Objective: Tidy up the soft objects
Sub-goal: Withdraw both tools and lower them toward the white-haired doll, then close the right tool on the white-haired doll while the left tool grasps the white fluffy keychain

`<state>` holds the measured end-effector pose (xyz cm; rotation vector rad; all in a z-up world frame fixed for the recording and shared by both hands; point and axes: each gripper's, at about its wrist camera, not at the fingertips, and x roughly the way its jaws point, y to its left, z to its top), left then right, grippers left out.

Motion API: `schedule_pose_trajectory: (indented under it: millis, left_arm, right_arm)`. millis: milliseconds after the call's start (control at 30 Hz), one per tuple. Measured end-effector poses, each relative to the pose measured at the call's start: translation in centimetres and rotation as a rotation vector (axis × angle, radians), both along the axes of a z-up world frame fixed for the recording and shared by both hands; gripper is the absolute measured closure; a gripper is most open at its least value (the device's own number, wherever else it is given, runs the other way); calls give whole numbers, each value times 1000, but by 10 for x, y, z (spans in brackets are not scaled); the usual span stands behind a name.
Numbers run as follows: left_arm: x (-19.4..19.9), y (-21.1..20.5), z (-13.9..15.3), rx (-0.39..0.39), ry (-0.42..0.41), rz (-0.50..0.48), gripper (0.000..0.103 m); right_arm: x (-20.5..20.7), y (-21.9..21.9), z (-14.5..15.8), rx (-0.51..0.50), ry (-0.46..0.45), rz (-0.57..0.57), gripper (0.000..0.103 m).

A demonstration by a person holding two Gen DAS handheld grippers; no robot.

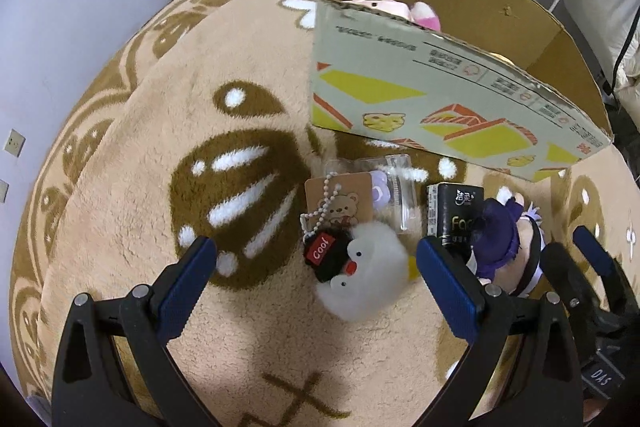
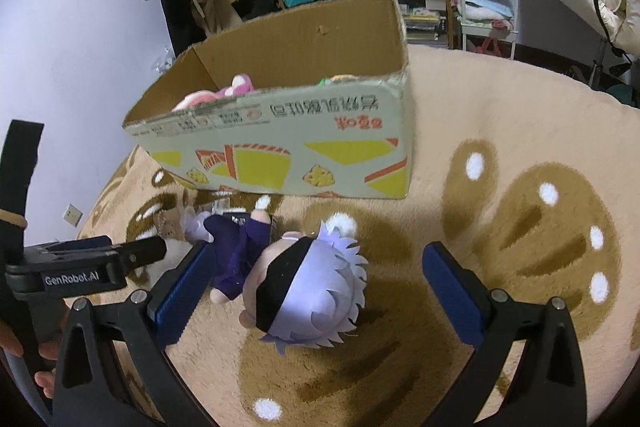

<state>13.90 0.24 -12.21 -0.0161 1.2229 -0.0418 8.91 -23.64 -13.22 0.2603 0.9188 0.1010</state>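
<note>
A white fluffy penguin plush (image 1: 366,277) with a black "Cool" cap and a card tag lies on the beige rug between my left gripper's (image 1: 316,263) open fingers. A doll (image 2: 296,283) with lilac hair, a black blindfold and purple clothes lies on the rug between my right gripper's (image 2: 316,279) open fingers; it also shows in the left wrist view (image 1: 508,247). An open cardboard box (image 1: 440,99) stands just behind, with pink plush toys (image 2: 224,93) inside it.
A black tissue pack (image 1: 454,211) and a clear plastic case (image 1: 396,187) lie between the penguin and the doll. The box (image 2: 280,155) sits on the patterned rug (image 2: 520,227). Shelves, a hanging coat and a white cart stand behind.
</note>
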Motion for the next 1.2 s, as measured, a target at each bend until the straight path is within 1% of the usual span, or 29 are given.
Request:
schedule_pose_trajectory:
  millis: [133,333,667,833,900,1000,1100,1200]
  left_arm:
    - [3,5,-6,-29,32,7,4]
    - [9,4,-15,-50,69,-8,4]
    - [24,5,-34,-90,126,-1,4]
    - [33,9,-45,-85,154,5,7]
    - [34,8,-48,-91,161,0,13]
    - [36,7,-50,-94,164,-12,17]
    - [33,1,-50,-101,166,-15,17]
    - [27,-3,-54,-106,178,-12,18]
  right_arm:
    - [3,1,-7,6,23,5,0]
    - [4,2,-15,-3,53,14,0]
    - [8,7,-25,-35,96,37,0]
    - [9,7,-29,-28,107,41,0]
    - [10,6,-30,-20,107,39,0]
    - [11,5,-31,-13,108,39,0]
    - [11,6,-31,-14,108,47,0]
    - [11,10,-30,-19,101,64,2]
